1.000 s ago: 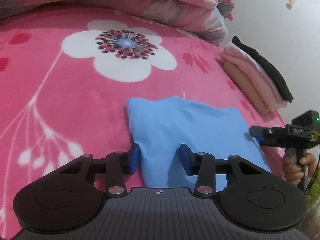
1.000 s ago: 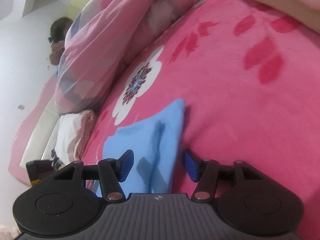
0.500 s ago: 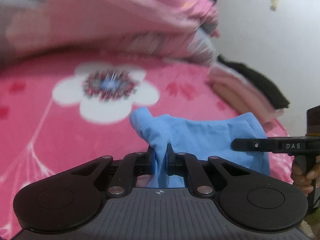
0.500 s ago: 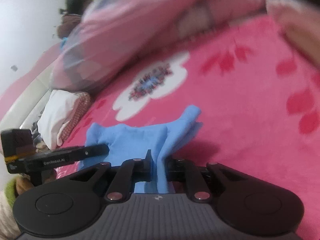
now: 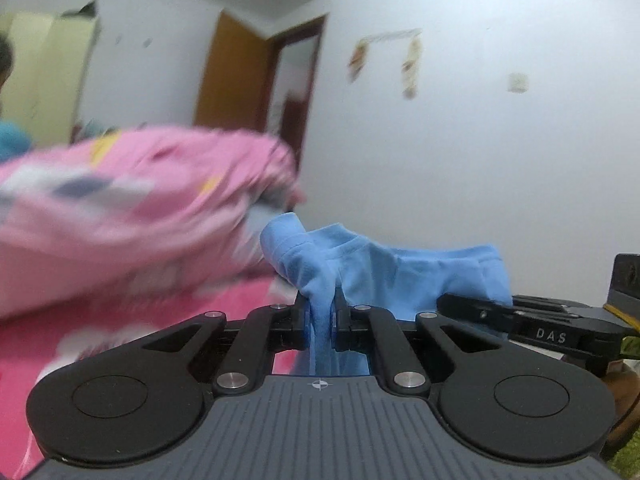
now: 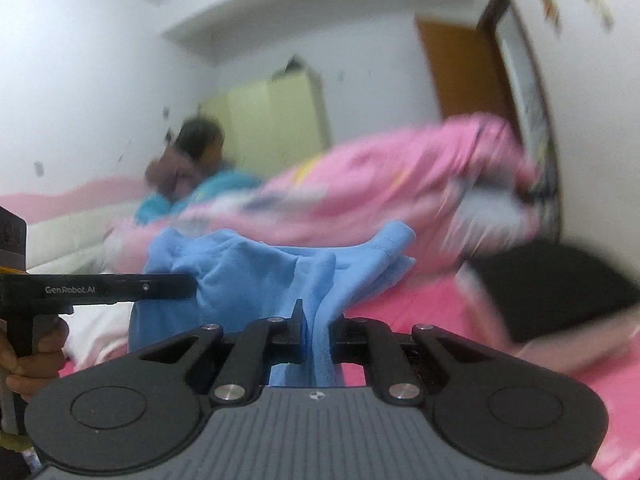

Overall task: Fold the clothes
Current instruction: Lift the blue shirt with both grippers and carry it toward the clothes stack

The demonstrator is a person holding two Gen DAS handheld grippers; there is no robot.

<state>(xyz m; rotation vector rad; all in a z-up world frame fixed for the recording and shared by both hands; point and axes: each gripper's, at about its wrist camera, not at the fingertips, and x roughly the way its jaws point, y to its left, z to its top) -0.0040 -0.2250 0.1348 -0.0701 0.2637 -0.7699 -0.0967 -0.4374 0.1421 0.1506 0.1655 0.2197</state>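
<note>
A big pink blanket [image 5: 132, 200] lay bunched on the pink bed [image 6: 420, 308]. In front of the blanket, a blue shirt [image 5: 384, 276] hung above the bed. The left gripper [image 5: 320, 316] and right gripper [image 6: 318, 320] each pinched the shirt tight.

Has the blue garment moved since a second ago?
Yes. The blue garment has been lifted up off the pink blanket it lay flat on, now hanging pinched in both tools.
</note>
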